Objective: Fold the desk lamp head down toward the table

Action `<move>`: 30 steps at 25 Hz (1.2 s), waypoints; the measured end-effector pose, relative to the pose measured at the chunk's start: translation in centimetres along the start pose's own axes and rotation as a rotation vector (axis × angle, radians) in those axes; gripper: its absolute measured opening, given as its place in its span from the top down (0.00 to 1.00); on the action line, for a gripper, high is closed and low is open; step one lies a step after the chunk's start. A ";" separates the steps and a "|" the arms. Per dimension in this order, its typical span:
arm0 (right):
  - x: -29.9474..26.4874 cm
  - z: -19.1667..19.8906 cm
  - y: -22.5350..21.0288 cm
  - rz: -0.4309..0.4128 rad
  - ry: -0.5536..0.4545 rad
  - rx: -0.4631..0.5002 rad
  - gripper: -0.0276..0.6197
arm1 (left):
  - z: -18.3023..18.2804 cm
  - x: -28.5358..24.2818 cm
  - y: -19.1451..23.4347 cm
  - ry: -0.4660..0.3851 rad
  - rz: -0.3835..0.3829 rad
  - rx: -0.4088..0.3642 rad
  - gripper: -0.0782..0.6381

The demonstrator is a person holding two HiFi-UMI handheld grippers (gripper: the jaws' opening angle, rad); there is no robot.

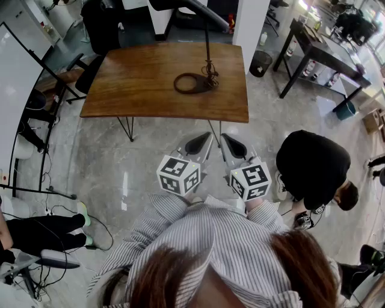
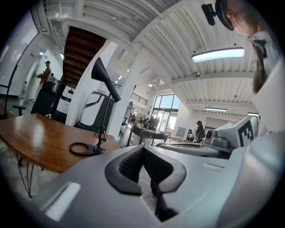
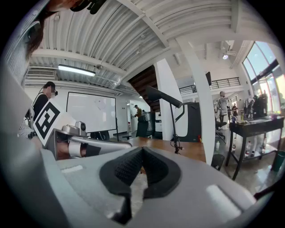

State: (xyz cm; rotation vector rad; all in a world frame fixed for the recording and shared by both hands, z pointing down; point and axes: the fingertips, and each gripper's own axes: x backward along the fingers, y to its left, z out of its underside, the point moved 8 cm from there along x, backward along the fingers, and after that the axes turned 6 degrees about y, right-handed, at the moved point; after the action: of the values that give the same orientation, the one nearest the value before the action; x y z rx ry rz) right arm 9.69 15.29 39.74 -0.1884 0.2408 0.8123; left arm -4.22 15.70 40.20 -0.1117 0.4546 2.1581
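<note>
Approaching comes first: the left gripper (image 1: pixel 200 143) and right gripper (image 1: pixel 233 146) hang well short of the counter (image 1: pixel 138 84), fingers on both pressed together, empty. The desk lamp (image 1: pixel 208 45) stands upright on the counter's far side, head (image 1: pixel 195 6) raised. Best bet: spread one gripper's fingers, pinch the head, lower it slowly, and steady the ring base (image 1: pixel 191 83) with the other.
</note>
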 end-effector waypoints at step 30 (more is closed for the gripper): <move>0.7 1.0 -3.2 -0.063 -0.026 -0.014 0.96 | 0.6 -3.3 -1.4 -0.025 -0.008 0.043 0.88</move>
State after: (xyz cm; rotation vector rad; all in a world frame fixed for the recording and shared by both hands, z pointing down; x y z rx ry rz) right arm 12.66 13.89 40.75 -0.1971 0.2037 0.7533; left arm -1.11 14.07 41.14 -0.0625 0.4848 2.1387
